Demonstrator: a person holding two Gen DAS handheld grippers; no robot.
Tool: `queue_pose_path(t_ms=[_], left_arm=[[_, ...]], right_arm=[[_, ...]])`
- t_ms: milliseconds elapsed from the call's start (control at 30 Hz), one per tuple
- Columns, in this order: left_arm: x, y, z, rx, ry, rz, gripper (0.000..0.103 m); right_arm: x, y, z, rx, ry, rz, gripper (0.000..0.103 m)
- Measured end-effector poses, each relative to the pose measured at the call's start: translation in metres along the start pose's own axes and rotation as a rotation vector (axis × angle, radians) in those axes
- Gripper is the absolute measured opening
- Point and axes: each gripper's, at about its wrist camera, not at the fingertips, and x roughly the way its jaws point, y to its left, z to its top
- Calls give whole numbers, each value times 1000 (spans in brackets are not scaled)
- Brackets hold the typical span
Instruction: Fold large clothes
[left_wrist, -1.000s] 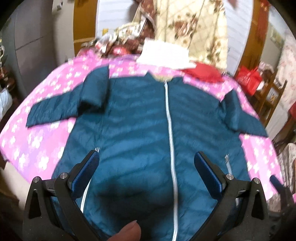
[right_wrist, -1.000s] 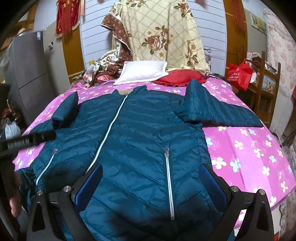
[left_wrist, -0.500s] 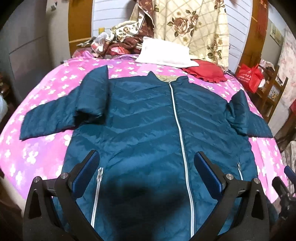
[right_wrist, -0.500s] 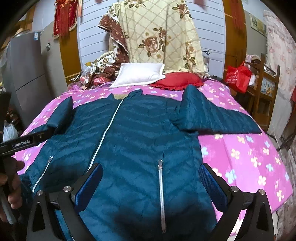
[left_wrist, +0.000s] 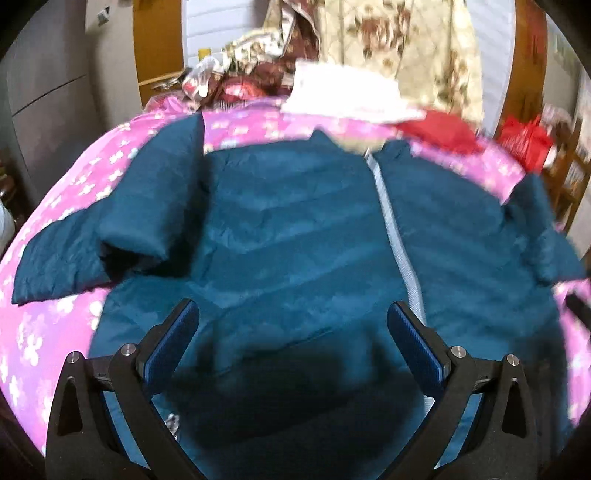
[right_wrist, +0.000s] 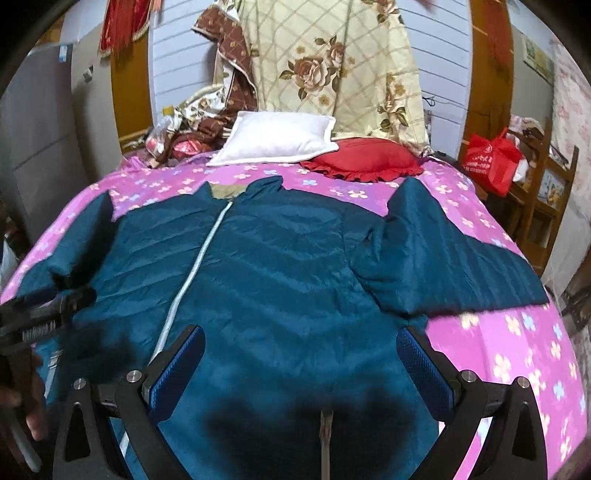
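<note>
Jacket: teal puffer jacket (left_wrist: 295, 240) (right_wrist: 266, 266) is lying flat across the bed (right_wrist: 517, 350), beneath both tongs.
Left gripper (left_wrist: 293, 332): gaping wide, gripping nothing.
Right gripper (right_wrist: 301, 354): gaping wide, gripping nothing.

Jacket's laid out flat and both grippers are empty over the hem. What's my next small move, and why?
Probably lower the right gripper to the hem and pinch it. The jacket lies zipped and face up on the bedspread, both sleeves spread out, nothing folded yet. The left gripper is open too.

Quilted teal jacket (right_wrist: 280, 266): slightly glossy cloth, pale zipper tape; bedsheet (right_wrist: 517, 350) under it: matt printed cloth; gripper fingers (right_wrist: 177, 373) above jacket: textured blue pads, matt black frames.
</note>
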Motion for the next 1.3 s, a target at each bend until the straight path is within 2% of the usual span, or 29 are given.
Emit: queue_pose_path(t_ms=[100,133,200,267,367,533,933,1167,1300], left_arm=[[20,1,-4,-35,99,-56,102],[24,-1,-5,-26,113,-48,102],[30,-5,-11,-10,126,-4,102],[30,-9,-14,2,123,19,102],[32,-14,-18,21,129,45,103],[35,-14,-21,9,144,43,103],[37,-12,-21,-8,137,29,103],[33,-9,-20,-19,125,23,103],[20,-4,-18,-34,75,58,103]], right_arm=[[29,-4,-11,18,-16,-17,103],[36,-5,-16,21,-2,-22,103],[52,-4,-20,34,88,-9,103],[54,-3,-18,34,94,39,103],[55,3,-17,5,93,30,103],[75,7,-25,22,206,72,103],[91,8,-38,34,265,88,103],[78,7,-34,37,233,70,103],[42,3,-24,41,69,52,103]])
